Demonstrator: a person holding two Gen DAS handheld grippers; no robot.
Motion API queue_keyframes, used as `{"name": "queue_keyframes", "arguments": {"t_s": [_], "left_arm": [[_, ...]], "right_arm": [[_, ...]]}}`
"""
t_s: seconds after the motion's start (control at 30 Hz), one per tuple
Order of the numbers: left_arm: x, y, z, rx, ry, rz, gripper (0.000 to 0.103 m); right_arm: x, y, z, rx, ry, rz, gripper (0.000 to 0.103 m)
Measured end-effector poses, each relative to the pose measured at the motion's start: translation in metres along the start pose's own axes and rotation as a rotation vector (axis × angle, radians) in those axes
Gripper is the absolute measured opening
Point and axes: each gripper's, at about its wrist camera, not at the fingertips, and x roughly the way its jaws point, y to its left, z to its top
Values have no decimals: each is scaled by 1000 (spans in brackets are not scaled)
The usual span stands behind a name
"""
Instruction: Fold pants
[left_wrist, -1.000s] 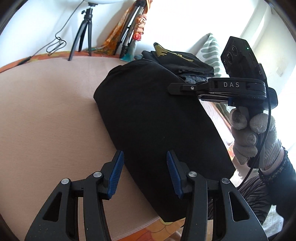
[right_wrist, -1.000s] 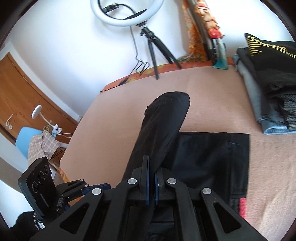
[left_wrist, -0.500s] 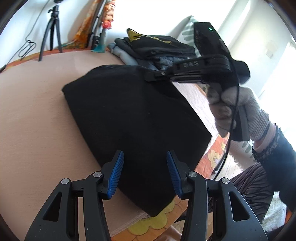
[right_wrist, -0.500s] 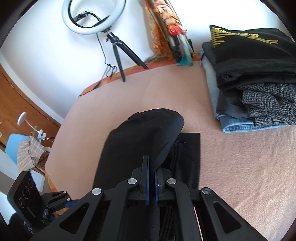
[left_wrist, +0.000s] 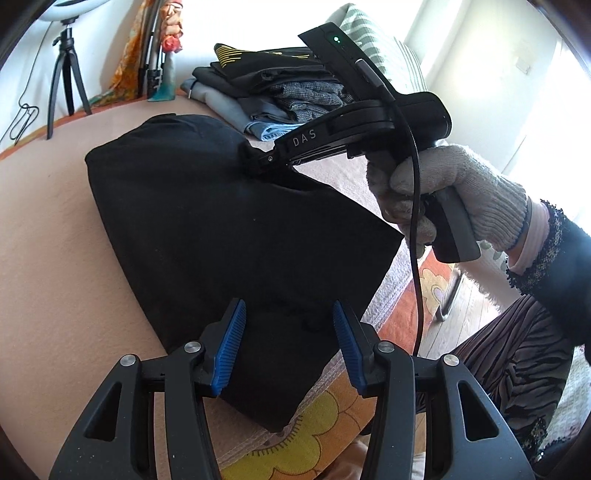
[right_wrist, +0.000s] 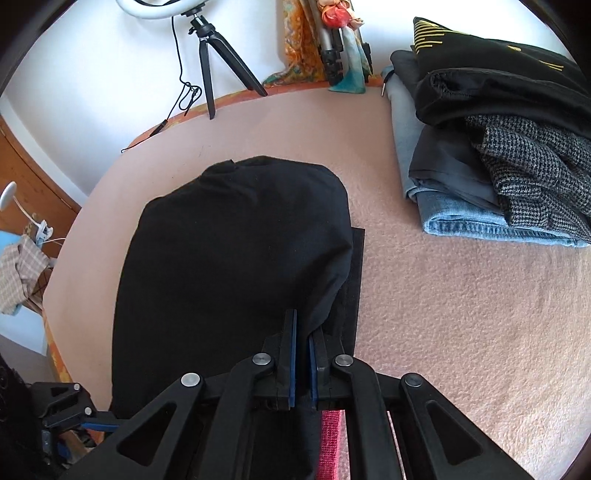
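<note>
Black pants (left_wrist: 221, 221) lie on a pink blanket, part folded, with the upper layer draped over the lower one (right_wrist: 236, 258). My right gripper (right_wrist: 303, 328) is shut on a pinch of the upper layer's edge and holds it a little above the blanket. In the left wrist view its tips (left_wrist: 251, 162) bite the black cloth, and a gloved hand (left_wrist: 461, 192) holds its handle. My left gripper (left_wrist: 288, 332) hovers open over the near corner of the pants, with the cloth seen between its blue pads but not pressed. A red strip (right_wrist: 330, 439) shows under the right gripper.
A pile of folded clothes (right_wrist: 498, 155) sits on the blanket (right_wrist: 443, 314) to the right of the pants. A ring light on a tripod (right_wrist: 210, 55) stands at the far edge. The bed's near edge with an orange flowered sheet (left_wrist: 314, 424) lies just below the left gripper.
My right gripper has sunk and carried the pinched layer across, so it now covers most of the lower layer. The left gripper has shifted along the near edge, jaws still apart.
</note>
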Motion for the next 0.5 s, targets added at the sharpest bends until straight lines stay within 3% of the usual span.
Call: {"name": "queue_keyframes", "arguments": {"t_s": [0.1, 0.2, 0.27, 0.33, 0.4, 0.47, 0.5], "left_arm": [[-4, 5, 6, -33, 7, -25, 47], [-19, 18, 11, -91, -31, -60, 49], [-29, 28, 13, -116, -59, -56, 51], [-38, 43, 17, -164, -77, -55, 52], [-44, 63, 19, -246, -92, -68, 53], [-47, 81, 19, -317, -96, -81, 53], [-46, 90, 18, -356, -93, -91, 53]], "right_arm": [[-5, -2, 0, 15, -13, -10, 7], [-19, -7, -2, 35, -39, 12, 22], [-28, -13, -6, 47, -44, 61, 36], [-34, -19, -11, 62, -46, 106, 38], [-36, -25, -16, 92, -41, 147, 46], [-35, -34, -22, 126, -26, 195, 60], [-34, -37, -24, 136, -20, 215, 61]]}}
